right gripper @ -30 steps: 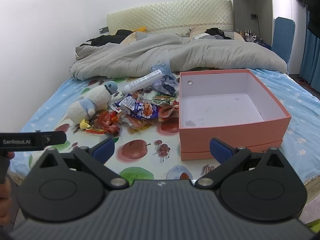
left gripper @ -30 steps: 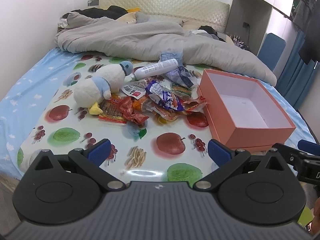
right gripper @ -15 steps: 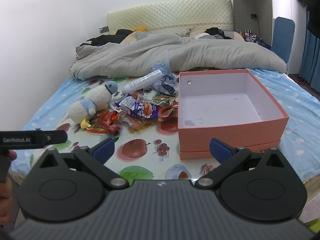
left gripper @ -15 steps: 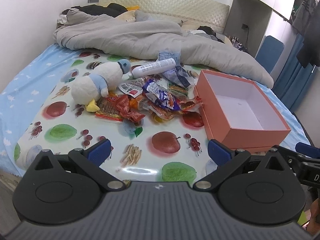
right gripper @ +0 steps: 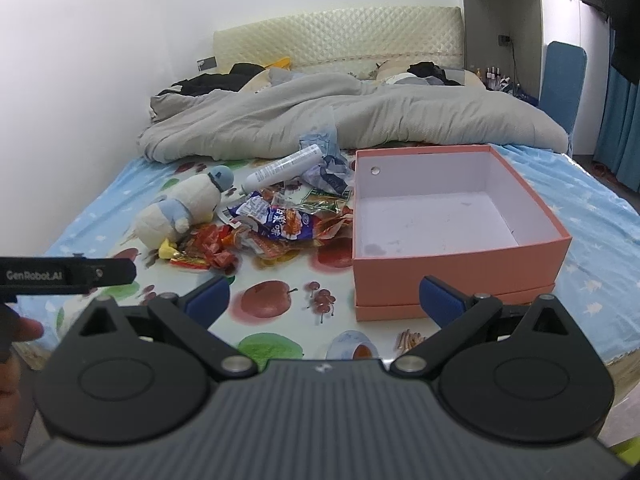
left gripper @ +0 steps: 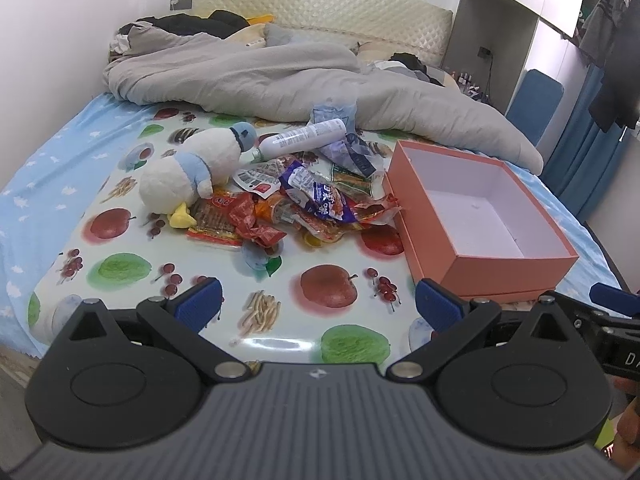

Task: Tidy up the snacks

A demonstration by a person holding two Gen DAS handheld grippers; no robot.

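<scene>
Snacks (left gripper: 308, 204) lie in a loose heap on the fruit-print cloth (left gripper: 336, 292) that covers the near end of the bed. We count red, orange and purple-blue wrappers, crumpled and overlapping. One purple-blue packet (right gripper: 276, 218) sits on top of the pile. We note the heap's right edge just beside the left wall of the pink box (left gripper: 516, 272), perhaps touching it; we cannot tell for certain.

Pink box stands open, white inside, with nothing in it that we can see. It rests on the cloth to the right of the heap, and its far right part lies over the blue star-print sheet (right gripper: 592, 216).

On the left of the heap a plush duck (left gripper: 192, 176) lies on its side, its body against the red wrappers. Behind the heap a white bottle (left gripper: 304, 138) lies flat. A crumpled pale-blue bag (left gripper: 334, 114) sits just behind the bottle. A grey duvet (left gripper: 280, 76) is bunched across the far half of the bed.

Left gripper (left gripper: 318, 304) hovers over the near edge of the cloth. Its blue fingers are spread wide and grip nothing. Right gripper (right gripper: 324, 296) is likewise wide open and bare, in front of the box's near left corner. Both are well apart from the heap.
</scene>
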